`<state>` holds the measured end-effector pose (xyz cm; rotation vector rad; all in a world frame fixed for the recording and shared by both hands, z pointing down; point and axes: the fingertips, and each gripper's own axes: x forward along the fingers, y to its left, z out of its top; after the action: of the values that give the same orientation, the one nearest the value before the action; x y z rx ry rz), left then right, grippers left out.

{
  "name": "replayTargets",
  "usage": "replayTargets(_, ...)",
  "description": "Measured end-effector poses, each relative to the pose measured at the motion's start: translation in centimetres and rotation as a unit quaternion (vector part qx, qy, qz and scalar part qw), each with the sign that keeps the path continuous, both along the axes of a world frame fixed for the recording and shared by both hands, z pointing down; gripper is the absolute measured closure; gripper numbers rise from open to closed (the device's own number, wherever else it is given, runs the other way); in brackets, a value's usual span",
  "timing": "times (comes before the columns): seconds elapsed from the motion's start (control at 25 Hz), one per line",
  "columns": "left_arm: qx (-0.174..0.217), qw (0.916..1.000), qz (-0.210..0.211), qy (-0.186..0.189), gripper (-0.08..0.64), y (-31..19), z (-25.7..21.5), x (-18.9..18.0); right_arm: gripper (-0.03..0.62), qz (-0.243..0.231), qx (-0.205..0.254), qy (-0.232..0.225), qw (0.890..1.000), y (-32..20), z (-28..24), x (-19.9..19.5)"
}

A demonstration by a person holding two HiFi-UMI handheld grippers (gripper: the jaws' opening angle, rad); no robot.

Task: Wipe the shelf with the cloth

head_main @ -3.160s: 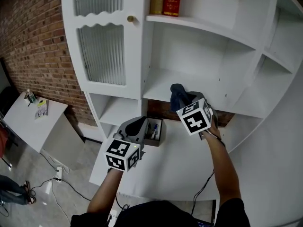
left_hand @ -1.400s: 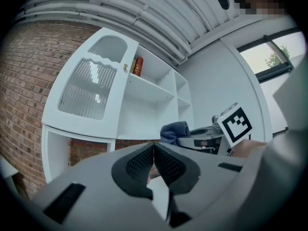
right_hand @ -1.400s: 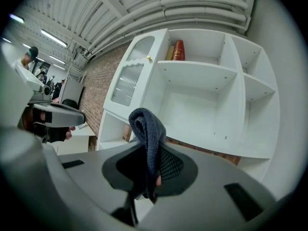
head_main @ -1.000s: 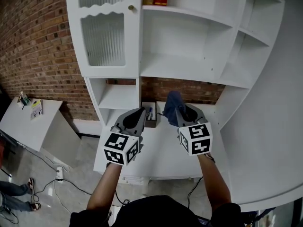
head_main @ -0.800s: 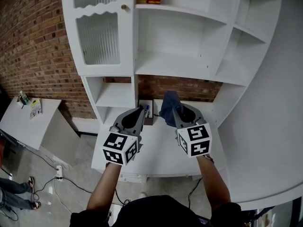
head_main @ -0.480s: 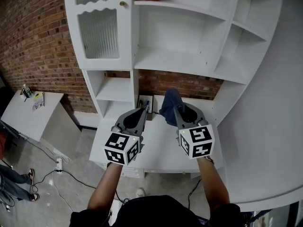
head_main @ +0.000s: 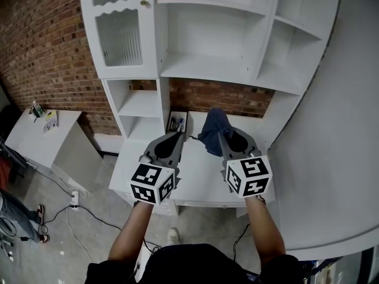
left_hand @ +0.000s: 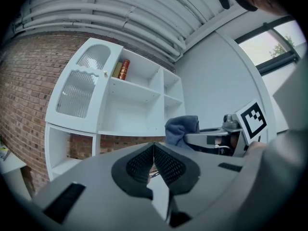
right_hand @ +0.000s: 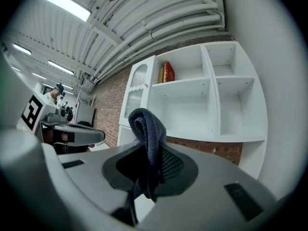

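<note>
Pulled back since earlier, the right gripper (head_main: pixel 227 142) is clamping the blue cloth (head_main: pixel 211 131) above the desk (head_main: pixel 200 179); the left gripper (head_main: pixel 171 145) is sitting closed, empty. The next wipe is probably wanting the cloth pressed flat along the shelf (head_main: pixel 204 70) board.

Head view looks down; gripper views, seemingly upward, share the shelf (head_main: pixel 201 70).

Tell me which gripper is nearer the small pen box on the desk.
Left. The left gripper, jaws shut, points at the pen box just ahead of it; the right gripper, clamping the cloth, sits off to the box's right.
</note>
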<state>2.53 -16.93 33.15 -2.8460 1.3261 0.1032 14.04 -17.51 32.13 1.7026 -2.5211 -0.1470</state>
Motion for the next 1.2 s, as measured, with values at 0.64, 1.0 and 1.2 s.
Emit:
replayTargets(0.64,0.009,0.9999,-0.009,-0.009,0.543,9.3,0.2,3.8,0.525,-0.017,0.003,-0.006,1.000,8.6,0.6,3.3)
replayTargets(1.0,-0.005,0.9998,-0.010,-0.017,0.543,10.3,1.3,4.0,0.525,-0.023,-0.004,-0.012,1.000,9.5,1.4,2.9)
replayTargets(1.2,-0.004,0.9998,-0.009,-0.018,0.543,10.0,1.3,3.6,0.525,-0.022,-0.001,-0.013,1.000,9.4,1.3,2.7)
